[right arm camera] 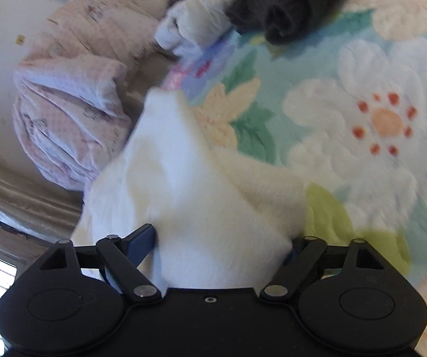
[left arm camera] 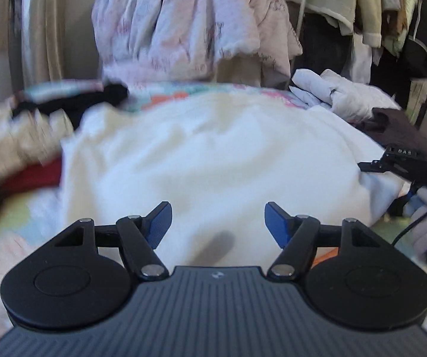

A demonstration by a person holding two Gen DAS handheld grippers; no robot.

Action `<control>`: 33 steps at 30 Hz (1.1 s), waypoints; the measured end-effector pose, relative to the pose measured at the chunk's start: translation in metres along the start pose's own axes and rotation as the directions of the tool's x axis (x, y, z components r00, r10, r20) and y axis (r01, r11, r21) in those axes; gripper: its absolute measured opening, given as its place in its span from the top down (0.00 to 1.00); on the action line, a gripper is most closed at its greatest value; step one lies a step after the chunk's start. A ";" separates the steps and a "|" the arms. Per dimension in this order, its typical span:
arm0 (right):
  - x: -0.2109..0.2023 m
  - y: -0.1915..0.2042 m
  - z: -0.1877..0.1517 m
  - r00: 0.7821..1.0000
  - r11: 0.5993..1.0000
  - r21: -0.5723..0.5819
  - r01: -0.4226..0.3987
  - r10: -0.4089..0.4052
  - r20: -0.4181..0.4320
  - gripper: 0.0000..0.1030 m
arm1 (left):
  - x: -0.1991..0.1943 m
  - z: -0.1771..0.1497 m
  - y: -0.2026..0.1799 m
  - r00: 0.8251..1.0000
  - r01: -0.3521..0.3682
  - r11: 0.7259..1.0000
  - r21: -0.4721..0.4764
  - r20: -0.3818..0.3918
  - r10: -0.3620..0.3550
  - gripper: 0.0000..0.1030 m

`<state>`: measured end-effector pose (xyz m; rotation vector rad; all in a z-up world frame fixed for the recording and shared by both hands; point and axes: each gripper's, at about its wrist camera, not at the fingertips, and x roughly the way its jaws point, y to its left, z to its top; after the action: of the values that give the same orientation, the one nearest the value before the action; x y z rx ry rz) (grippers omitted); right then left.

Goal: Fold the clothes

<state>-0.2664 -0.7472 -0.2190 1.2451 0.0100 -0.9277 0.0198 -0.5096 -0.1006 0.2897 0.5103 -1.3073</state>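
Note:
A white fleece garment (left arm camera: pixel 213 154) lies spread over the floral blanket (left arm camera: pixel 160 96) of the bed. My left gripper (left arm camera: pixel 218 223) hovers over its near edge, open, with nothing between the blue pads (left arm camera: pixel 160 223). At the garment's right edge sits my right gripper (left arm camera: pixel 398 163). In the right wrist view a bunched corner of the white fleece garment (right arm camera: pixel 201 184) fills the gap of the right gripper (right arm camera: pixel 219 247). Its jaws stand wide apart, so it is open. One blue finger (right arm camera: pixel 142 244) shows; the other is hidden behind the cloth.
A pink-and-white quilt (left arm camera: pixel 183 20) is heaped at the back. A crumpled white garment (left arm camera: pixel 341 92) and a dark grey one (right arm camera: pixel 285 6) lie at the far right. Black (left arm camera: pixel 73 104), red (left arm camera: pixel 35 175) and cream (left arm camera: pixel 11 136) clothes lie left. Clothes hang (left arm camera: pixel 377 9) at the back right.

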 end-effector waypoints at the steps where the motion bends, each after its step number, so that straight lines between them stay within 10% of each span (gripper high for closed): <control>1: 0.001 -0.002 0.004 1.000 1.000 0.009 -0.019 0.019 -0.003 0.42 | -0.006 0.001 -0.007 0.999 -0.024 0.999 0.048 0.026 0.023 0.32; 3: -0.002 0.001 0.010 0.998 0.998 -0.006 -0.056 0.056 -0.014 0.60 | -0.007 0.002 -0.018 0.998 0.025 0.995 0.096 0.055 -0.030 0.32; 12: -0.021 0.085 0.018 0.979 0.945 -0.257 -0.203 0.190 -0.075 0.69 | 0.063 -0.021 -0.019 0.961 0.213 0.972 -0.102 -0.160 -0.227 0.32; 19: -0.024 0.185 -0.016 0.960 0.747 -0.604 -0.278 0.192 -0.204 0.70 | 0.039 -0.006 0.020 0.949 0.269 0.929 -0.255 -0.096 -0.301 0.34; 24: -0.005 0.210 -0.061 0.928 0.628 -0.696 -0.349 0.129 -0.349 0.71 | 0.002 -0.007 0.068 0.975 0.206 0.918 -0.338 -0.005 -0.221 0.34; 31: 0.020 0.246 -0.125 0.855 0.440 -0.768 -0.465 0.000 -0.518 0.72 | 0.010 -0.025 0.084 0.993 -0.006 0.967 -0.256 -0.117 -0.025 0.32; 33: 0.031 0.244 -0.137 0.841 0.439 -0.759 -0.482 -0.012 -0.541 0.72 | 0.013 -0.030 0.089 0.989 -0.067 0.971 -0.228 -0.147 0.034 0.32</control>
<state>-0.0359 -0.6512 -0.0895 0.4003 0.6335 -0.2027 0.1017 -0.4842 -0.1399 0.2001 0.7656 -1.1698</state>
